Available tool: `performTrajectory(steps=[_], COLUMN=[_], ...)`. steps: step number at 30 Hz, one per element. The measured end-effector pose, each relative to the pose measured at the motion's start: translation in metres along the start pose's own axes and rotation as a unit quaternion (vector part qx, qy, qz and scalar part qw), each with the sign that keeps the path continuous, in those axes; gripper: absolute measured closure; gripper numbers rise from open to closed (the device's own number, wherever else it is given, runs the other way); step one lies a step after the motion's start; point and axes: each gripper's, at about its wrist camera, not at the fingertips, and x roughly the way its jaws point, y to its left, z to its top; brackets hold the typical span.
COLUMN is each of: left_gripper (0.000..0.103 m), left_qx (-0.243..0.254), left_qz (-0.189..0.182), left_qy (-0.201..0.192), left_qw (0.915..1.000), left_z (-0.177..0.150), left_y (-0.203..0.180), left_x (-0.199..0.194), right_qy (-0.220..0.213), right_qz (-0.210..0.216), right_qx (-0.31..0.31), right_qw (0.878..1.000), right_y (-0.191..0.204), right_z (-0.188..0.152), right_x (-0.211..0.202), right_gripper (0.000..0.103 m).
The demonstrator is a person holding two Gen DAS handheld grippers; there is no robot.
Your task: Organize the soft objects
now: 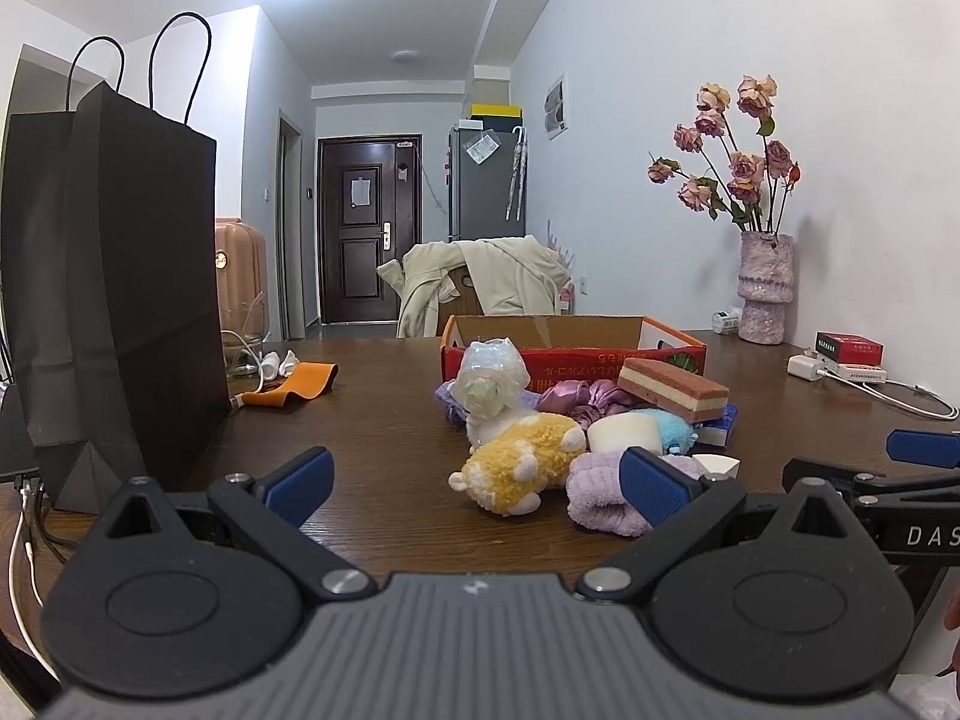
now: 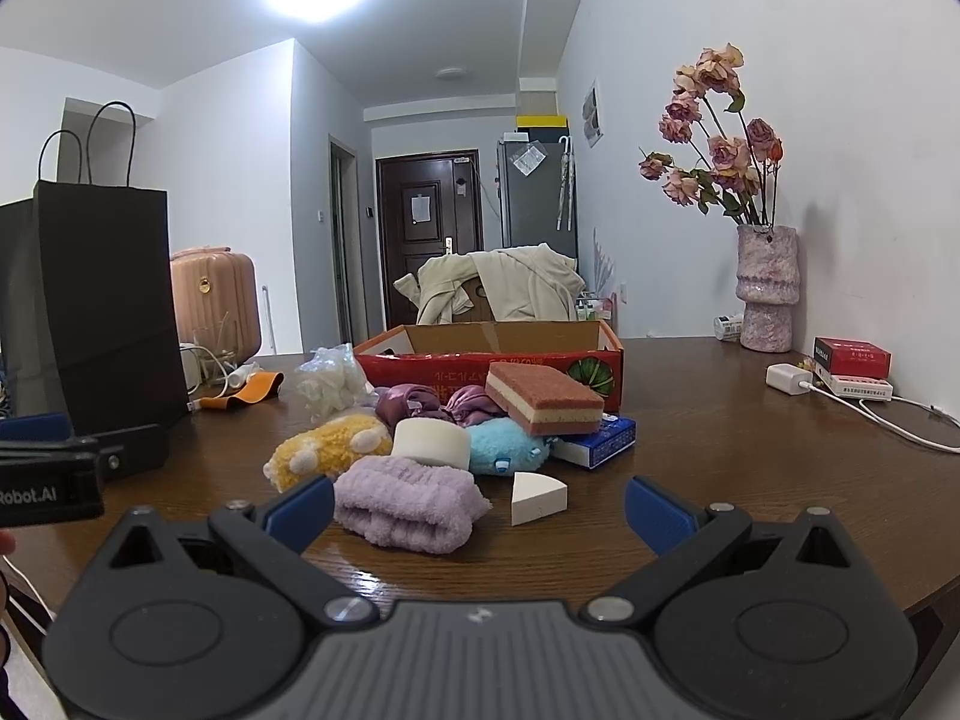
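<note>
A heap of soft things sits on the dark wooden table (image 2: pixel 720 420), just ahead of both grippers. Nearest the right gripper (image 2: pixel 480 507) is a rolled lilac fleece bundle (image 2: pixel 408 507) — fuzzy, folded over itself, lying just ahead of its left finger and slightly inside the gap. Beside it, ahead and between the fingers, stands a white wedge-shaped sponge (image 2: pixel 537 495), apart from the bundle. Behind those: a yellow plush toy (image 2: pixel 327 447) on its side, a white cylinder of foam (image 2: pixel 432 443) resting on the pile, a pale blue plush (image 2: pixel 507 447), crumpled mauve satin fabric (image 2: pixel 432 405), and a pink-and-cream layered sponge (image 2: pixel 543 399) tilted on top, leaning over a blue-and-white box (image 2: pixel 600 441). Further back is an open red cardboard box (image 2: pixel 498 354), and to its left a white plush wrapped in clear plastic (image 2: pixel 333 381).

The right gripper is spread wide, blue pads well apart, holding nothing and touching nothing.

The left gripper (image 1: pixel 477 480) is spread wide too — empty. The yellow plush lies ahead between its fingers, and its right pad overlaps the lilac bundle in the view; whether they touch I cannot tell. A tall black paper bag (image 1: pixel 114 276) stands ahead to its left, upright on the table.
</note>
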Motion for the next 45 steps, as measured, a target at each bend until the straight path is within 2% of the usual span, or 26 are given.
performTrajectory(steps=[45], left_gripper=[0.000], left_qx=[0.002], left_qz=[-0.005], left_qy=[-0.001], left_qw=[1.0000], left_z=[0.0006], left_y=[0.0008], left_x=[0.0007], right_qy=[-0.007], right_qz=[-0.004], right_qx=[-0.001], right_qw=[1.000], right_y=[-0.0015], right_z=[0.0014], right_x=[0.0012], right_gripper=[0.000])
